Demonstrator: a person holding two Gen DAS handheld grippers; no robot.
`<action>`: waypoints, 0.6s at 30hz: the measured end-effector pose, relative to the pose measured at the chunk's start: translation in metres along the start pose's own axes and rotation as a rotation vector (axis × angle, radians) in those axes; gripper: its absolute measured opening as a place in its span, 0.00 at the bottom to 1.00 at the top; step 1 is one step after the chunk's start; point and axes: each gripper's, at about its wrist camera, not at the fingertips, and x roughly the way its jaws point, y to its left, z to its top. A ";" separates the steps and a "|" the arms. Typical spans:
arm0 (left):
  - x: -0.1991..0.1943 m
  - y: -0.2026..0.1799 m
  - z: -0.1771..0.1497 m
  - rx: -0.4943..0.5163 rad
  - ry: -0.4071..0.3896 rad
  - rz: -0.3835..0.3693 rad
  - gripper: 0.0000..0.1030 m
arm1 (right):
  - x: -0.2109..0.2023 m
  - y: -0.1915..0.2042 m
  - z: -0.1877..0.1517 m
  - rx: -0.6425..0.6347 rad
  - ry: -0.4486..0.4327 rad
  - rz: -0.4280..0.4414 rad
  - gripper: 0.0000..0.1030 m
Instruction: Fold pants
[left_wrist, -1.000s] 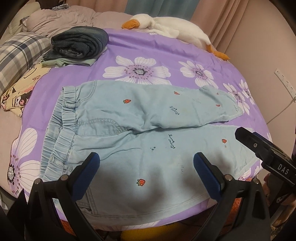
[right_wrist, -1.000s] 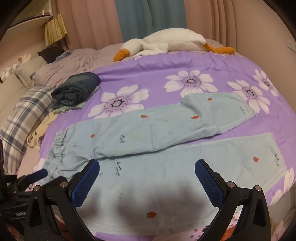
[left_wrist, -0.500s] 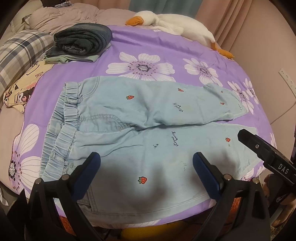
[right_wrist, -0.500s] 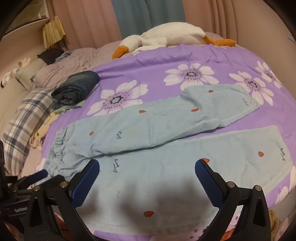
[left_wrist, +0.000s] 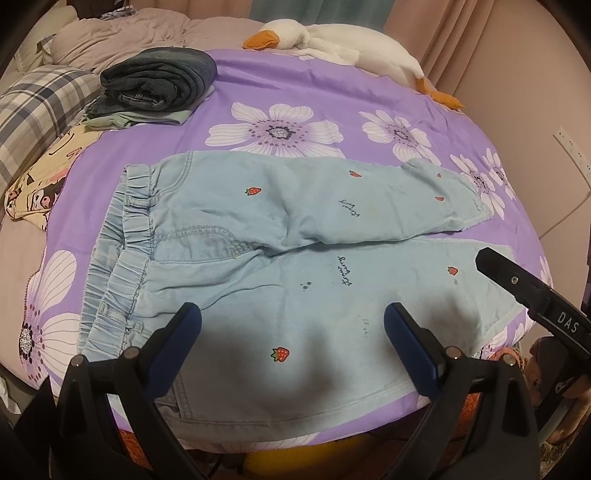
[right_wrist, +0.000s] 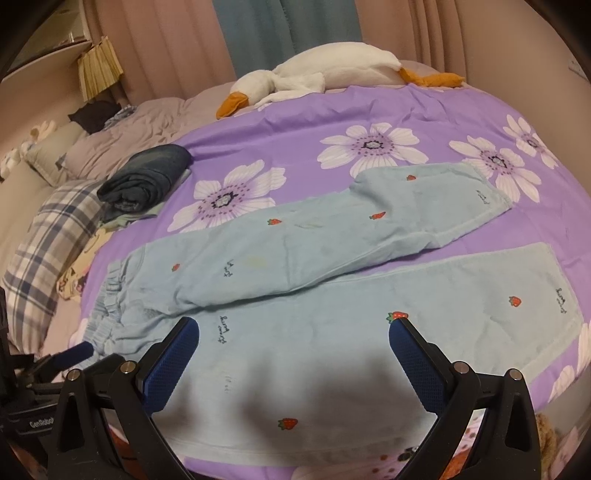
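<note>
The left gripper (left_wrist: 291, 332) and right gripper (right_wrist: 293, 341) hover with jaws spread wide, holding nothing, above the near leg of the pants (left_wrist: 258, 266). The light-blue pants lie flat on the purple flowered bed (left_wrist: 295, 92), waistband to the left, far leg angled away. Beyond them sit folded jeans (left_wrist: 159, 79) and a plush goose (right_wrist: 332, 70).

The pants (left_wrist: 280, 258) lay flat on the bed (left_wrist: 317, 92), waistband to the left and legs running right, the far leg angled across the near one. A folded clothes stack (left_wrist: 159, 83) sat far left, a pillow (left_wrist: 37, 107) left of it, and a plush goose (left_wrist: 347, 40) along the far edge.
</note>
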 end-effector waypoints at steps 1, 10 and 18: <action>0.000 0.000 0.000 0.001 0.001 0.001 0.96 | 0.000 0.000 0.000 -0.001 -0.001 0.000 1.00; 0.001 -0.003 0.000 0.003 0.007 -0.003 0.95 | 0.000 -0.001 -0.001 0.002 0.001 0.002 1.00; 0.002 -0.005 -0.001 0.007 0.013 -0.007 0.95 | 0.000 -0.004 -0.002 0.010 0.000 0.002 1.00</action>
